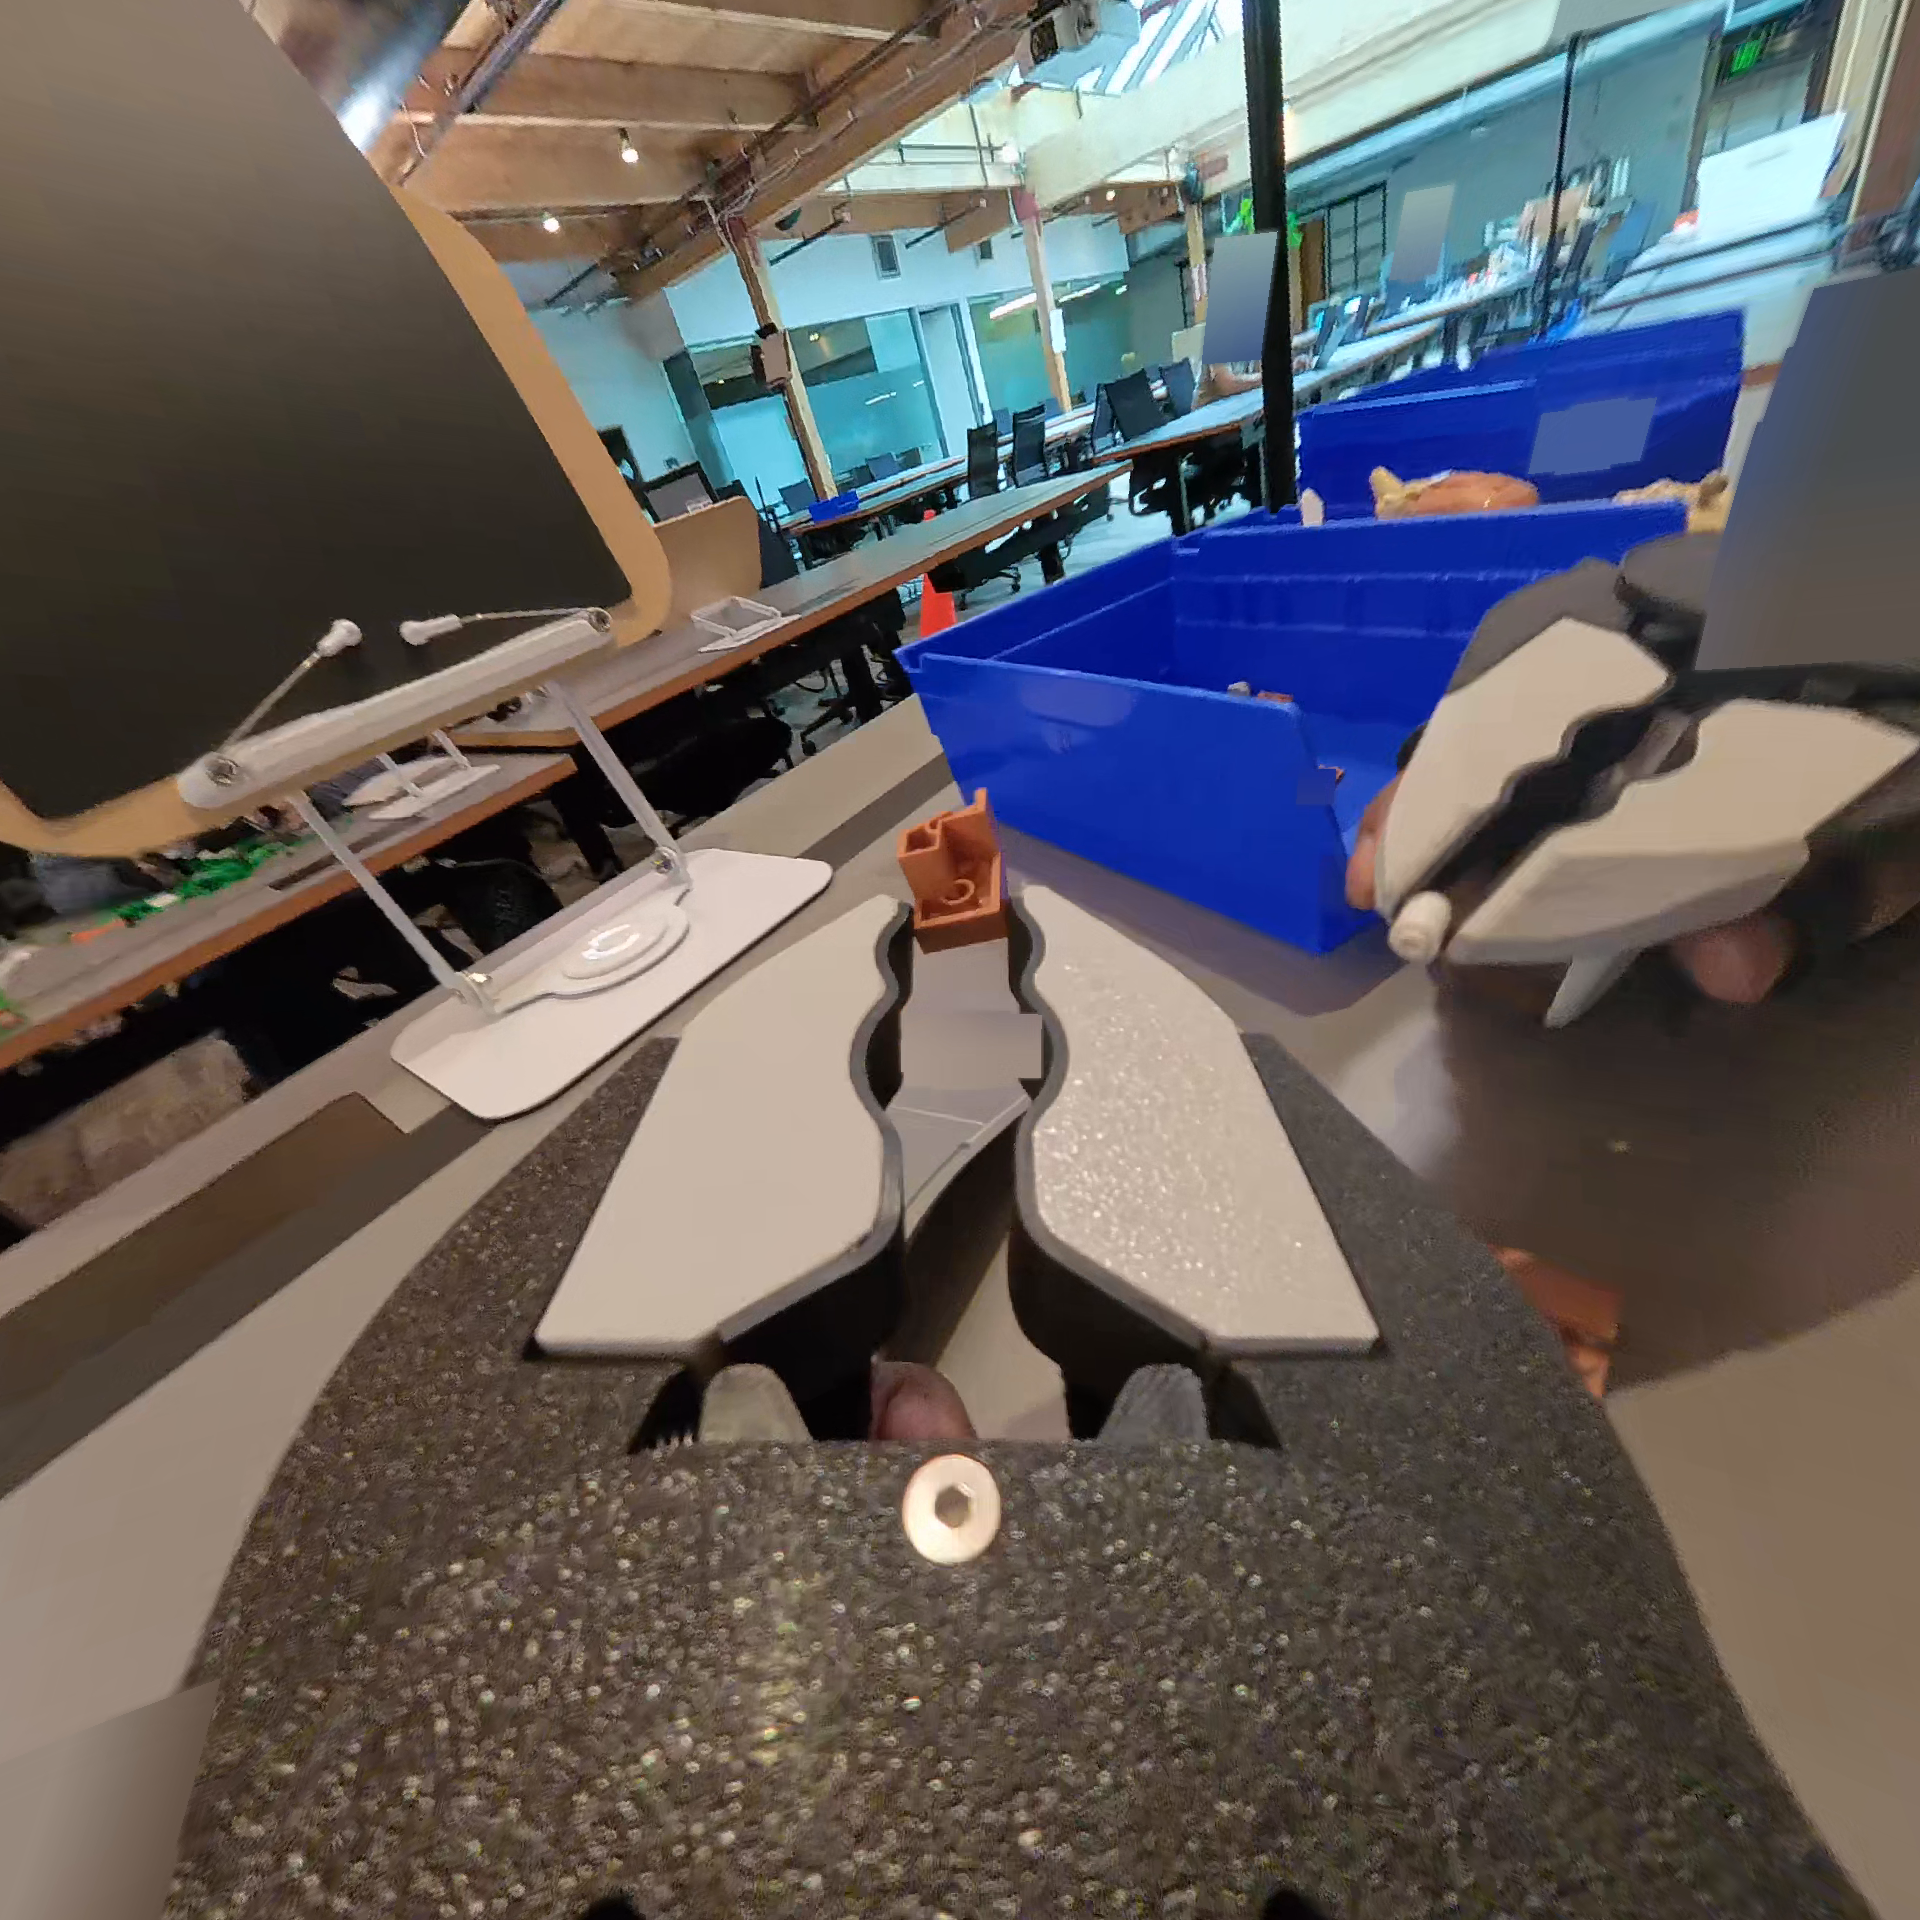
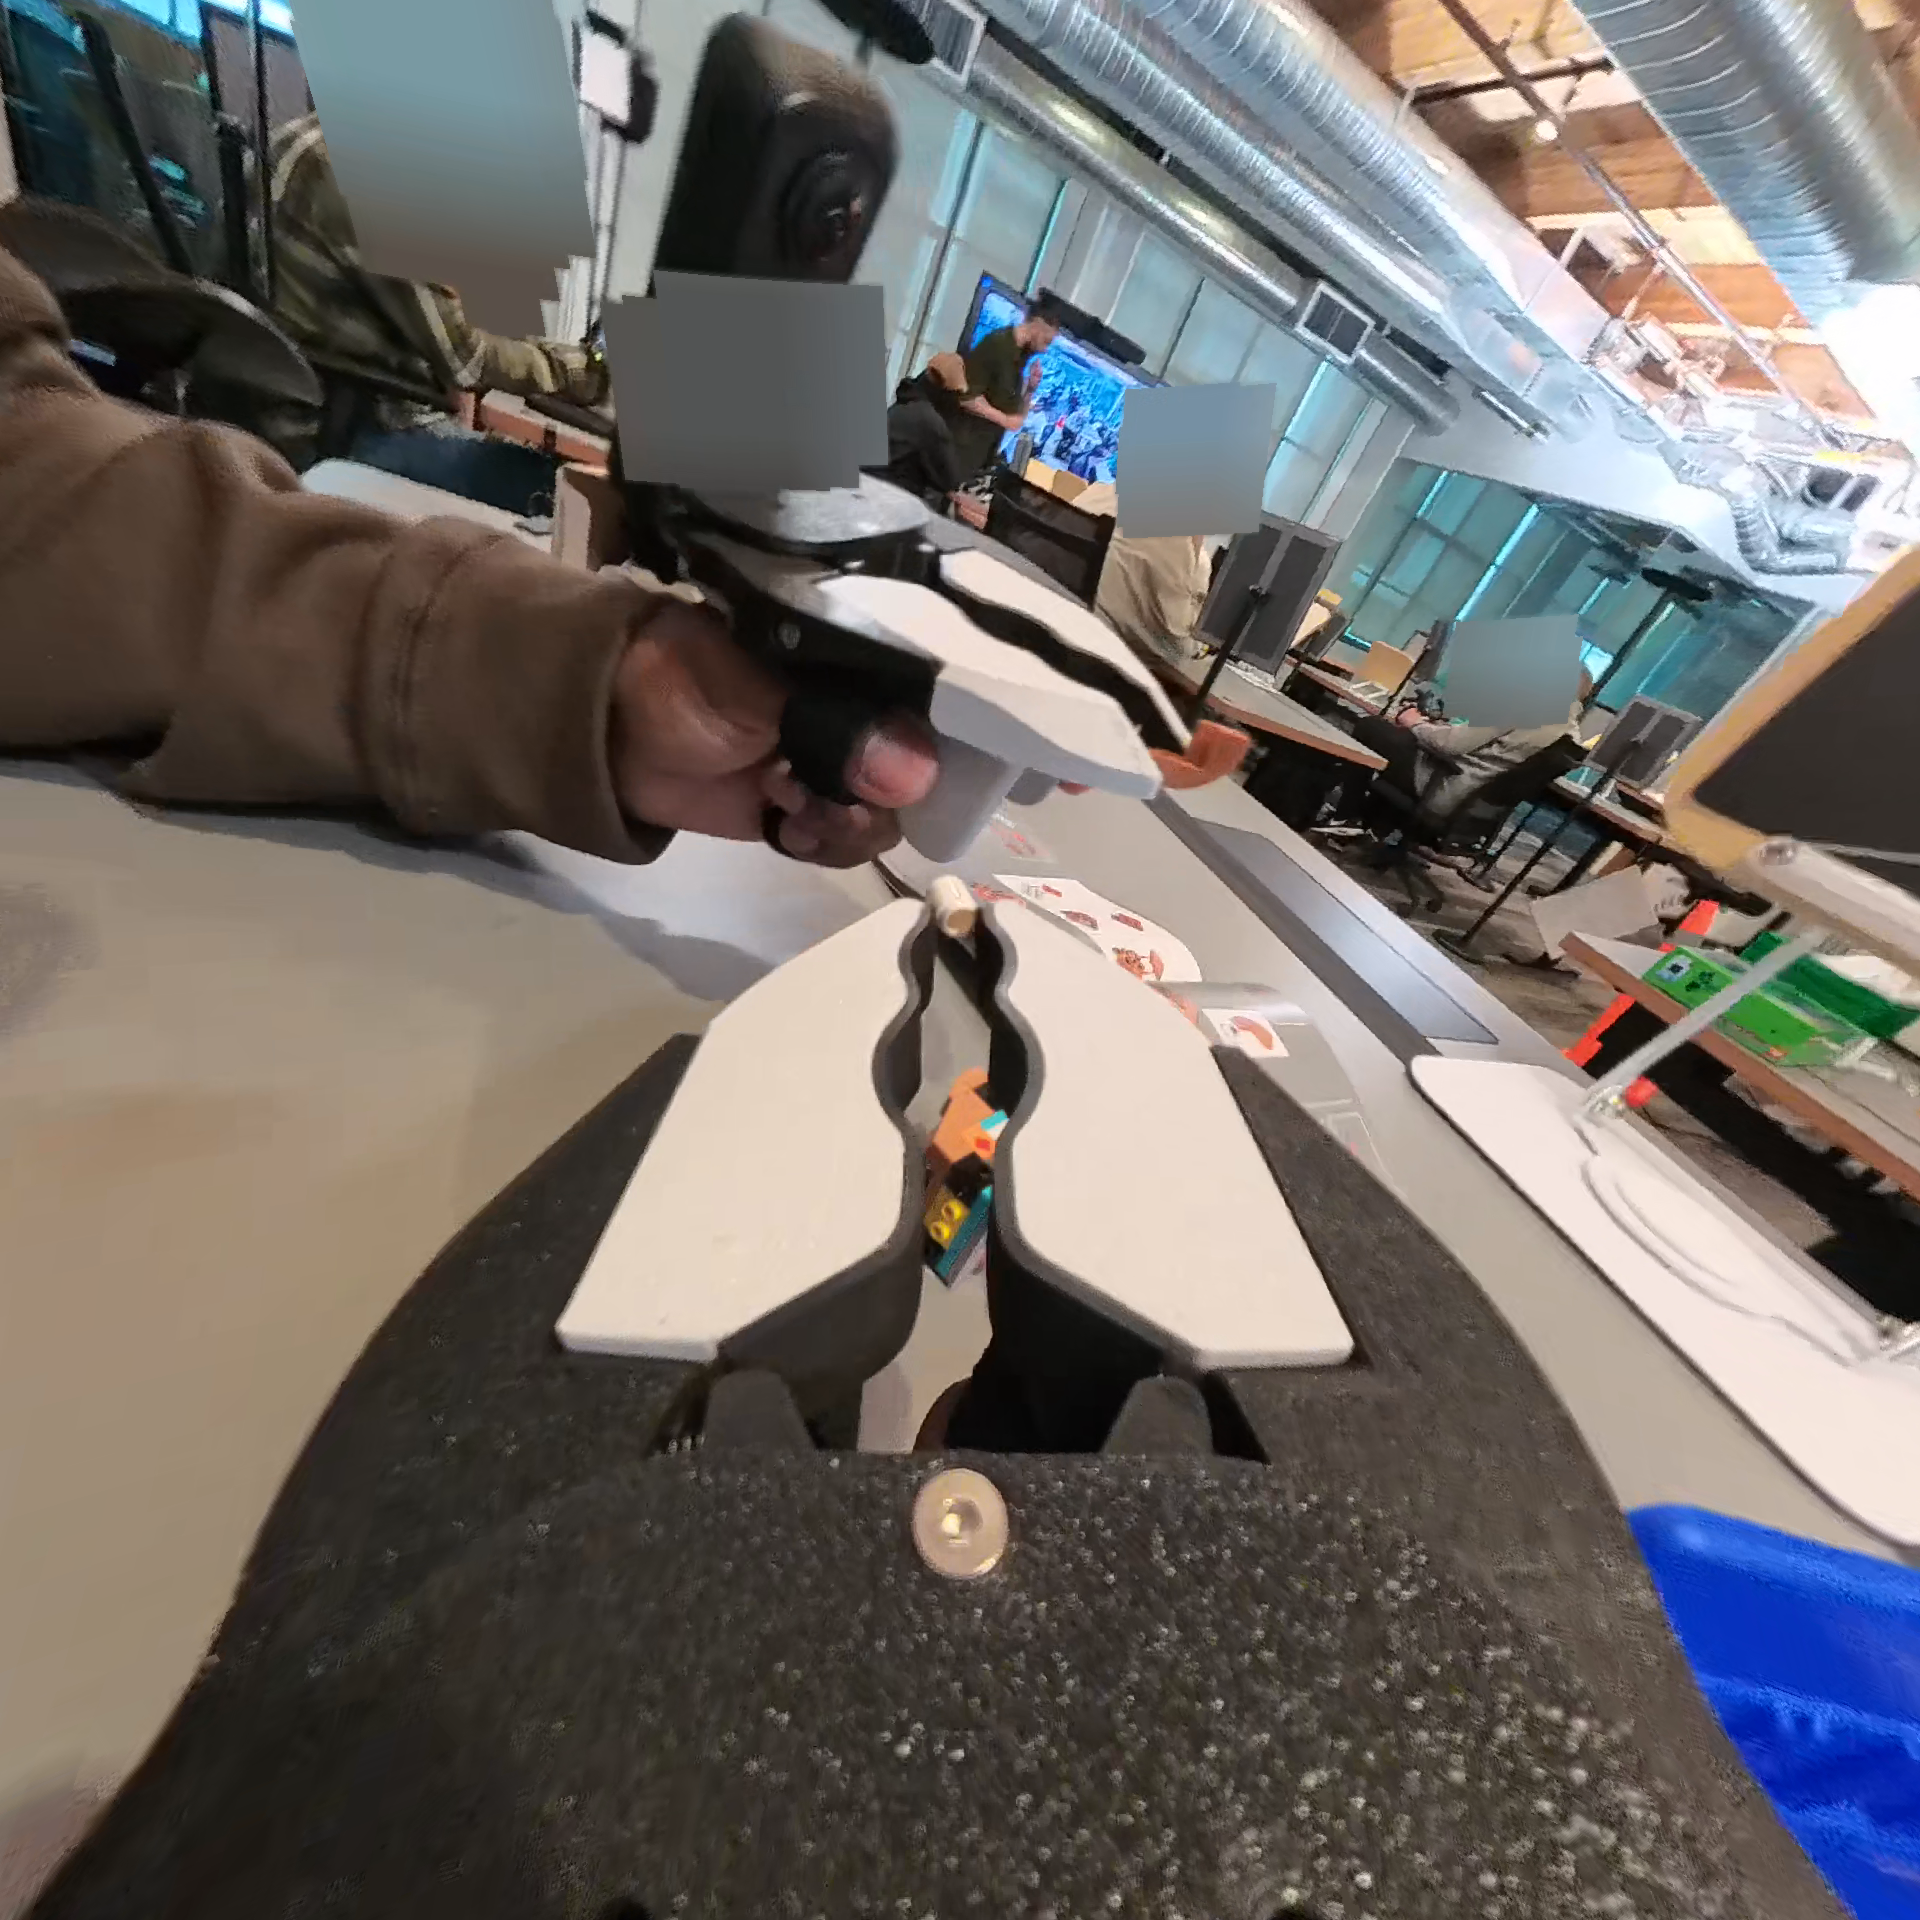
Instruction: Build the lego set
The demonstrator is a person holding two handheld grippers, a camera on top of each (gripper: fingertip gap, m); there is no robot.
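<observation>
The left gripper [image 1: 961, 914] is clamped on a brown lego bracket piece [image 1: 954, 878] at its tips, the piece's long axis upright. The right gripper [image 2: 958, 914] pinches a small white round lego stud [image 2: 954, 904], held above the grey desk [image 2: 312, 1039] near a blue bin [image 1: 1122, 748].

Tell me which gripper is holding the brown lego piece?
The left gripper pinches the brown lego piece at its fingertips. The right gripper holds a small white peg instead.
</observation>
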